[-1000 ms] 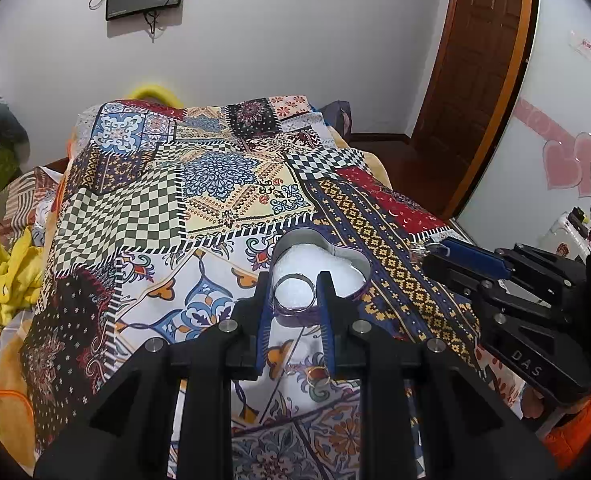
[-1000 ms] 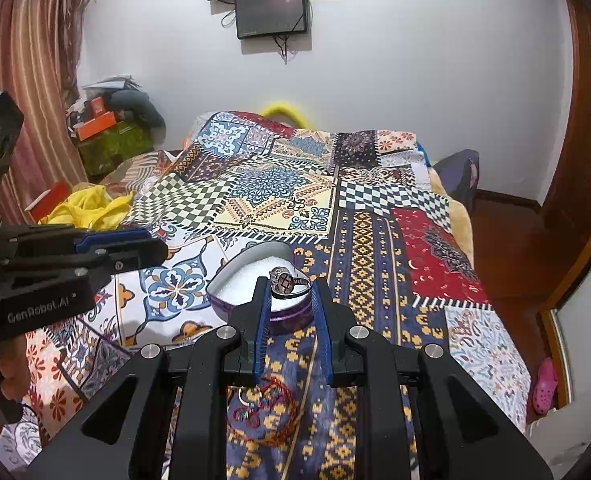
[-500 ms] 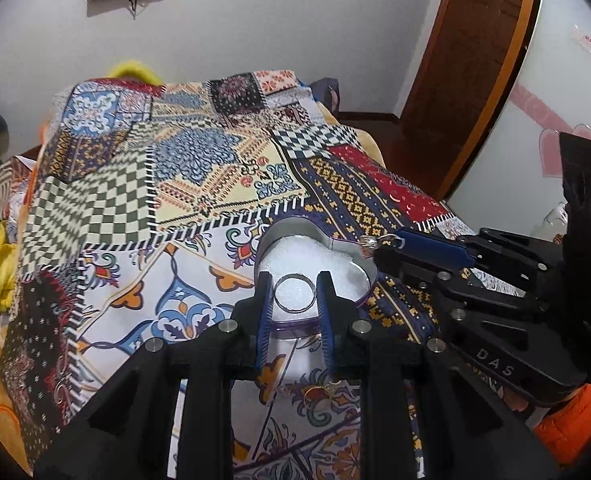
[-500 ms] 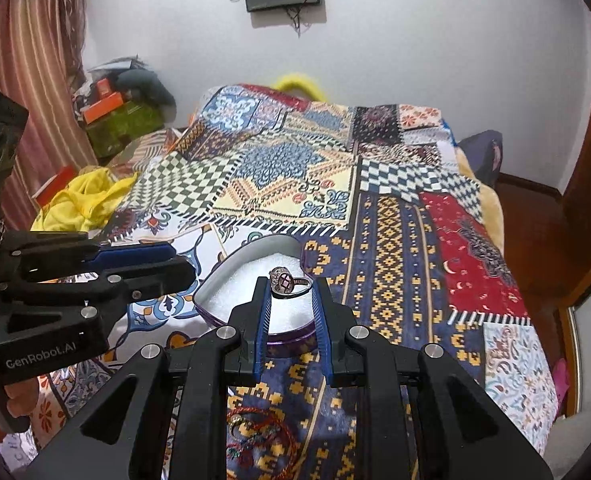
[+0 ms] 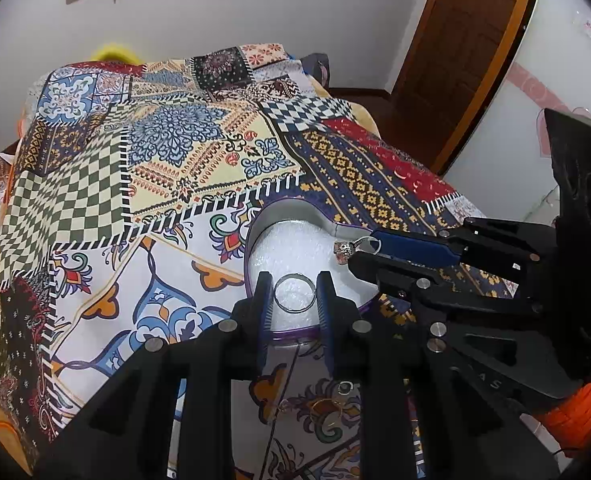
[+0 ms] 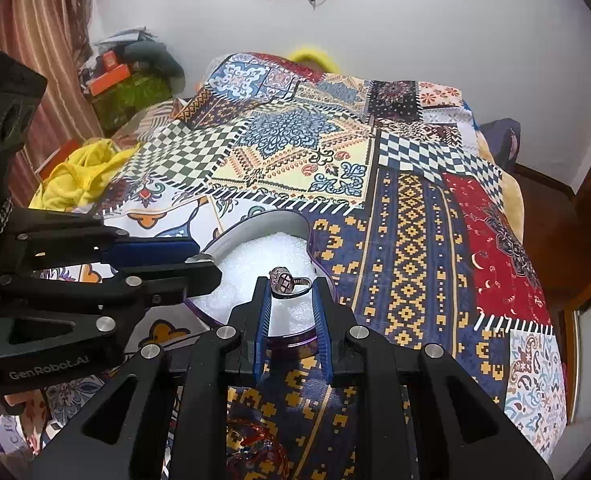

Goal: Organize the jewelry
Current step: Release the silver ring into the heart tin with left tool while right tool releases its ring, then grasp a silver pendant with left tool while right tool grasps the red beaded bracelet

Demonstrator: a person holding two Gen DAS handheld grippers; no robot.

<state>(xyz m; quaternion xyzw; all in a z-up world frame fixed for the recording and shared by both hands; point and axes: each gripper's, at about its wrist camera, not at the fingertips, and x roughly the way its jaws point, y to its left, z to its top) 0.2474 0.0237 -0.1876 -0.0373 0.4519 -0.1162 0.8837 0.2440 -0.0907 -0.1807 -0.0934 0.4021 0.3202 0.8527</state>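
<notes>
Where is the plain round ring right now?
In the left wrist view, the plain ring is pinched in the left gripper, hovering over the white foam of the heart-shaped box on the patterned bedspread.

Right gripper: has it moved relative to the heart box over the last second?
Yes. The right gripper, holding the stone ring, has advanced left from beside the heart box to over its white foam.
</notes>
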